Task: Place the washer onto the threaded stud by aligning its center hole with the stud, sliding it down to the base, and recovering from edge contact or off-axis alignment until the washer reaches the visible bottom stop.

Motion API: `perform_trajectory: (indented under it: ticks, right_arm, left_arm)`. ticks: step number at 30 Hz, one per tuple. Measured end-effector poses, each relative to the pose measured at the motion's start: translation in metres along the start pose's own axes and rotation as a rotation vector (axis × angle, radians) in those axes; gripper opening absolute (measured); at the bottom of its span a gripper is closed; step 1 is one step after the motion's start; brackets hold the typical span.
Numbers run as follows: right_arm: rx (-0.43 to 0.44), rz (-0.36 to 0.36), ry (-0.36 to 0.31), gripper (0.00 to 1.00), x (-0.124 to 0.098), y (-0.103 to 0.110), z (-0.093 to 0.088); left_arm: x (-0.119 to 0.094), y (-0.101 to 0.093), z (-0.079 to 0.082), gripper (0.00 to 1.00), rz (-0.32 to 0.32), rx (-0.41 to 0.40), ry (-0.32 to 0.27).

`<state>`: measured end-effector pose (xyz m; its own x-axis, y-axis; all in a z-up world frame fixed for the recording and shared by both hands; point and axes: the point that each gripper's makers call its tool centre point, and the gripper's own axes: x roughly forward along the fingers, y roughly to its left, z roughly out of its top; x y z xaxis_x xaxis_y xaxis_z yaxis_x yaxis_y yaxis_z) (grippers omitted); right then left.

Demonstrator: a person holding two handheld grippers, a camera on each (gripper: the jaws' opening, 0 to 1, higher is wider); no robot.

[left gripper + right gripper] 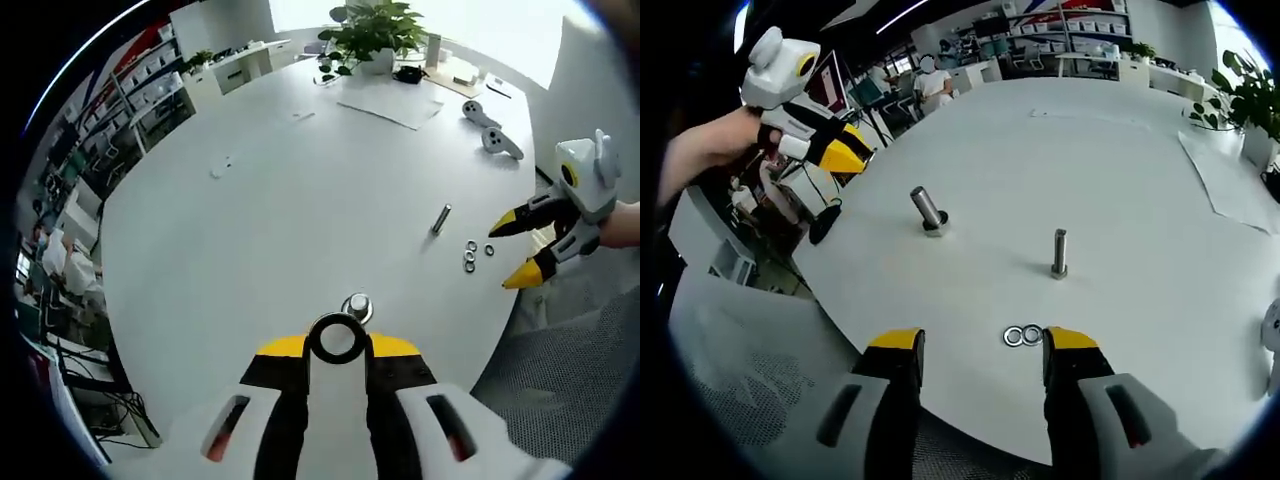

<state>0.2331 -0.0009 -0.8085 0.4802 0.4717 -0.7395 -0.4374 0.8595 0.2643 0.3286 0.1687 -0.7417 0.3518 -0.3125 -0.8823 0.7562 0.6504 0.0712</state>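
My left gripper [338, 345] is shut on a dark washer [338, 318], held face-on between its yellow tips. Just beyond it stands the threaded stud [357, 306], seen nearly end-on from above, apart from the washer. In the right gripper view the stud [928, 208] rises from its base on the white table [1090, 160], and the left gripper [852, 150], held by a hand, hovers up and to its left. My right gripper [983, 340] is open over the near table edge, nothing between its fingers; it also appears at the right of the left gripper view [512, 252].
A second upright bolt [1059, 252] stands right of the stud, with loose washers [1022, 335] by my right finger. Papers [390, 100], a potted plant [375, 30] and two controllers [495, 130] lie at the far end. Grey floor lies beyond the table's rounded edge.
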Motion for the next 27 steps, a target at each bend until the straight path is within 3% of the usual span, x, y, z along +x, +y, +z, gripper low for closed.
perform_trajectory:
  ticks: [10, 27]
  right_arm:
    - [0.003, 0.013, -0.006, 0.50, 0.000, 0.003, 0.002]
    - [-0.016, 0.034, 0.009, 0.50, 0.002, 0.010, 0.000]
  left_arm:
    - [0.008, -0.005, 0.013, 0.18, -0.001, 0.025, 0.012]
    - [0.037, -0.013, 0.014, 0.18, -0.031, 0.067, 0.073]
